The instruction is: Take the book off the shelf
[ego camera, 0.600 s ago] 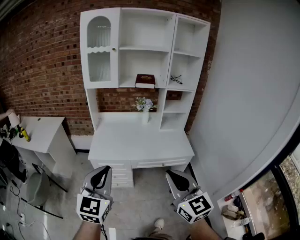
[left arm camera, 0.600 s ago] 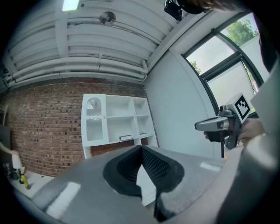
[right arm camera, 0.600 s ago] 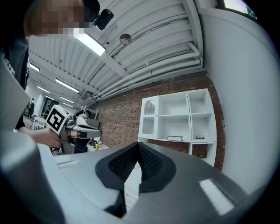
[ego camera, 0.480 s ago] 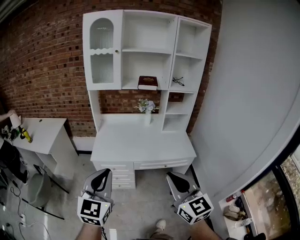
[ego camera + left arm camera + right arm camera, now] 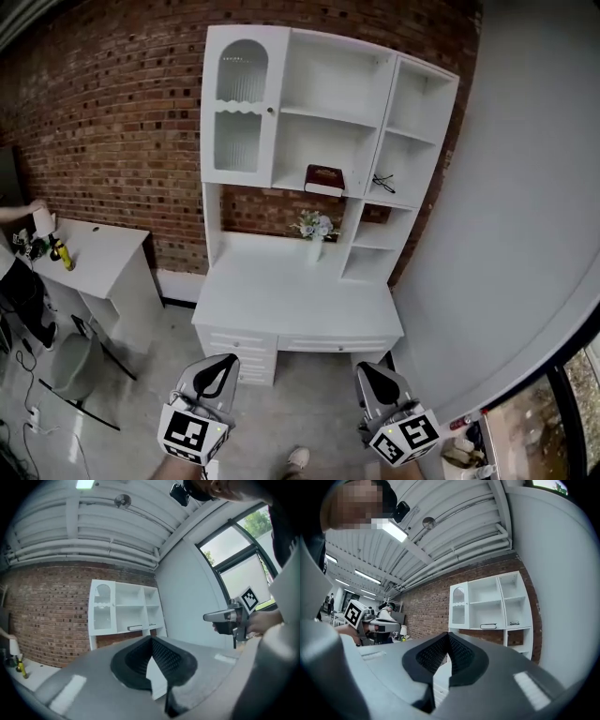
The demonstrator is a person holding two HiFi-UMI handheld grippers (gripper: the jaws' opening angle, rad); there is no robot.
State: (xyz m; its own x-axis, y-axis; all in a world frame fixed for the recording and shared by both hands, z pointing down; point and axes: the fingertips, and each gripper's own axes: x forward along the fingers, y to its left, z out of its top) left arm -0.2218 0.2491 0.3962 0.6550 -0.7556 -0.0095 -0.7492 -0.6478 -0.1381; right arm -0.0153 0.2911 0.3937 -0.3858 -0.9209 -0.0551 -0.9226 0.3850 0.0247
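A dark red book [image 5: 324, 178] lies flat on the middle shelf of the white shelf unit [image 5: 328, 112] against the brick wall. It shows far off as a thin dark slab in the left gripper view [image 5: 135, 627] and the right gripper view [image 5: 489, 626]. My left gripper [image 5: 217, 370] and right gripper [image 5: 371, 375] hang low in the head view, well short of the desk, both shut and holding nothing. In their own views, the jaws of the left gripper [image 5: 151, 641] and the right gripper [image 5: 448, 637] meet at the tips.
Under the shelves stands a white desk [image 5: 291, 305] with drawers and a small vase of flowers [image 5: 313, 228]. Glasses [image 5: 382, 181] lie in the right compartment. A white side table [image 5: 89, 248] with a yellow bottle [image 5: 62, 255] and a chair [image 5: 66, 366] stand at left. A grey wall [image 5: 525, 234] closes the right.
The shelf unit has shifted right and slightly down in the head view. Both grippers sit lower in the frame, still shut.
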